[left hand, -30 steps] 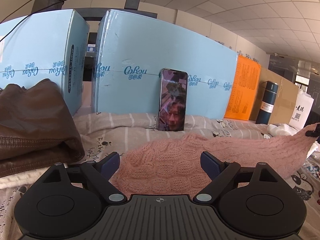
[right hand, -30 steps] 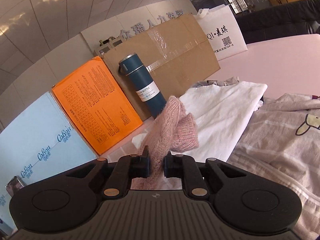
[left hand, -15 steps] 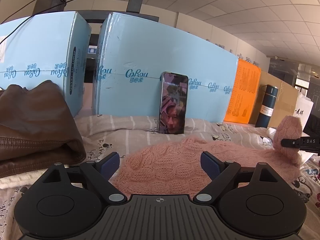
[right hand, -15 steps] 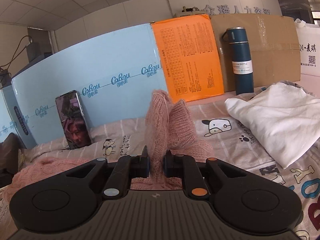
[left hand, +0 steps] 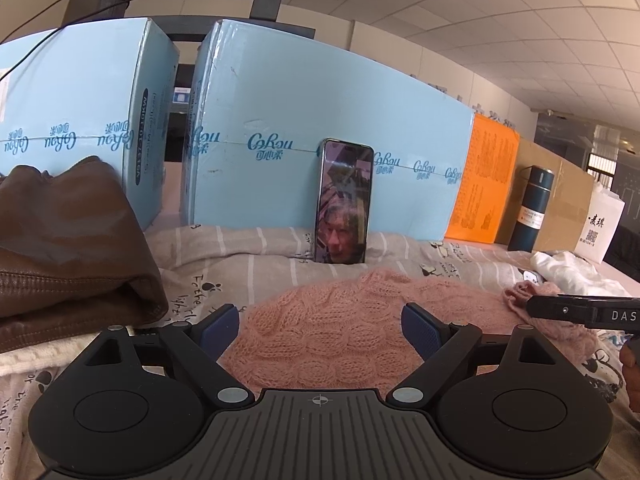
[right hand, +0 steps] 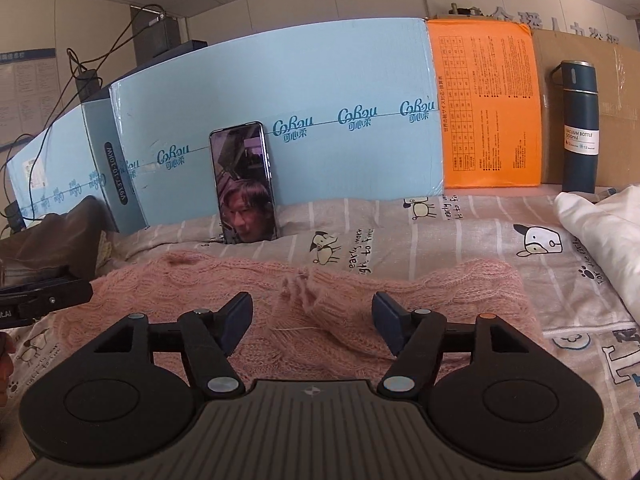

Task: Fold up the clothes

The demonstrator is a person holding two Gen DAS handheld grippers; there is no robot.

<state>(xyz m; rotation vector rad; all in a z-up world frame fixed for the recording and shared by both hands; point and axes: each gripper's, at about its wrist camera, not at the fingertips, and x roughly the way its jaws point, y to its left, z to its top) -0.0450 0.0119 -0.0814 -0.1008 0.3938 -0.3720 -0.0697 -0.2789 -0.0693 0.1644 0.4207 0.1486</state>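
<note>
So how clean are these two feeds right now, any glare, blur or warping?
Left wrist: sharp, strong fisheye bend on the blue boxes, sheen on the brown jacket. Right wrist: sharp too, edges curved, reflections on the phone, pink sweater evenly lit.

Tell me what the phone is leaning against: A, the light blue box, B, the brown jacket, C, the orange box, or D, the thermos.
A: the phone stands upright against the light blue box, with the orange box and thermos off to its right.
</note>
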